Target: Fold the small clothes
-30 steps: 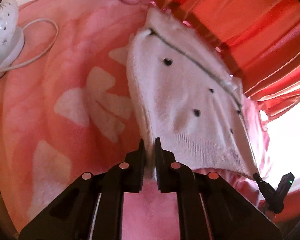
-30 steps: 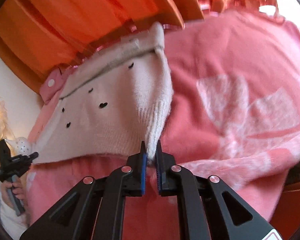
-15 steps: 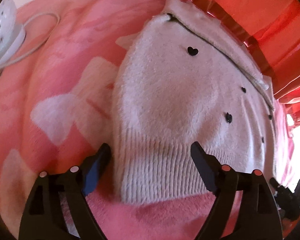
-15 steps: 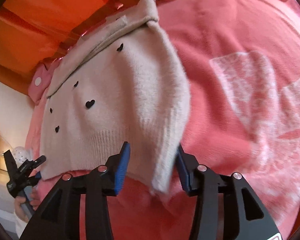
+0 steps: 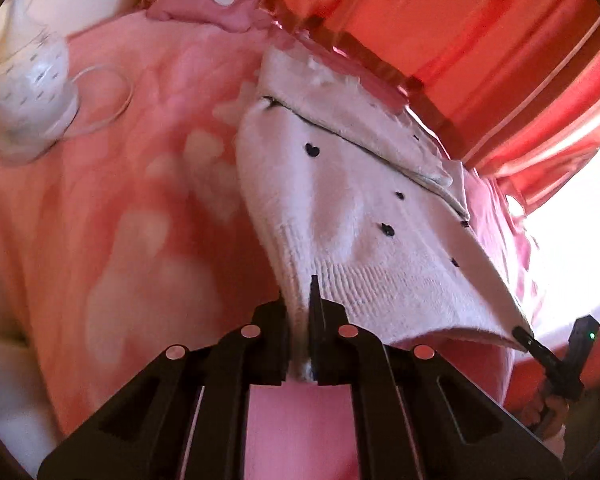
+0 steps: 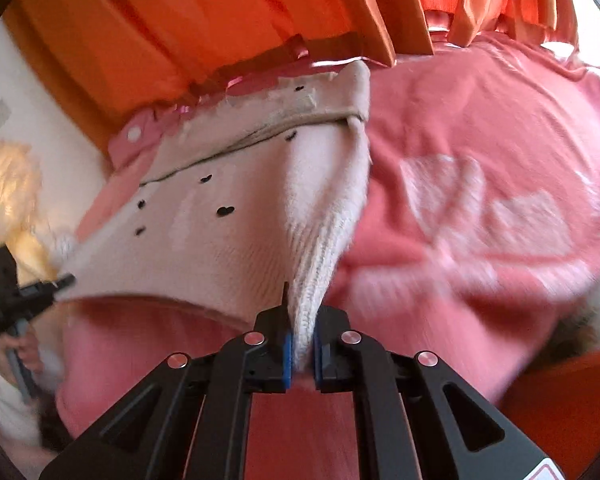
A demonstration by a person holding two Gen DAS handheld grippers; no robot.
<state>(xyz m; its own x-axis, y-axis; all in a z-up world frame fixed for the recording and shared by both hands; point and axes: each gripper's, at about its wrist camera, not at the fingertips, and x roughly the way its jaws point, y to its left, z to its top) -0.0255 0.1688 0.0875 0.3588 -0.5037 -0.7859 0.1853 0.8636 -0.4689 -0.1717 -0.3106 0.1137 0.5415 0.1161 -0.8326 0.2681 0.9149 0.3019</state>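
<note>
A cream knit sweater (image 5: 340, 208) with small black hearts lies on a pink blanket (image 5: 120, 200), its top part folded over. My left gripper (image 5: 298, 300) is closing, its pads pressed on the left corner of the ribbed hem. In the right wrist view the same sweater (image 6: 228, 240) shows its right hem corner pinched between the blue pads of my right gripper (image 6: 302, 312), whose jaws are also closing. Both corners are raised off the blanket, and the hem sags between them. Each gripper shows in the other's view: the right gripper (image 5: 524, 334), the left gripper (image 6: 60, 280).
Orange curtains (image 5: 460, 20) hang close behind the sweater's far edge. A white dotted object (image 5: 28, 92) with a white cord lies at the far left of the blanket. A pink pouch (image 5: 208, 4) with a white button sits at the back. A hand (image 6: 16, 352) grips the left tool.
Half a second ago both grippers stood open over the hem, with the sweater lying flat. Both have now shut on the hem corners and lifted them up and towards me.
</note>
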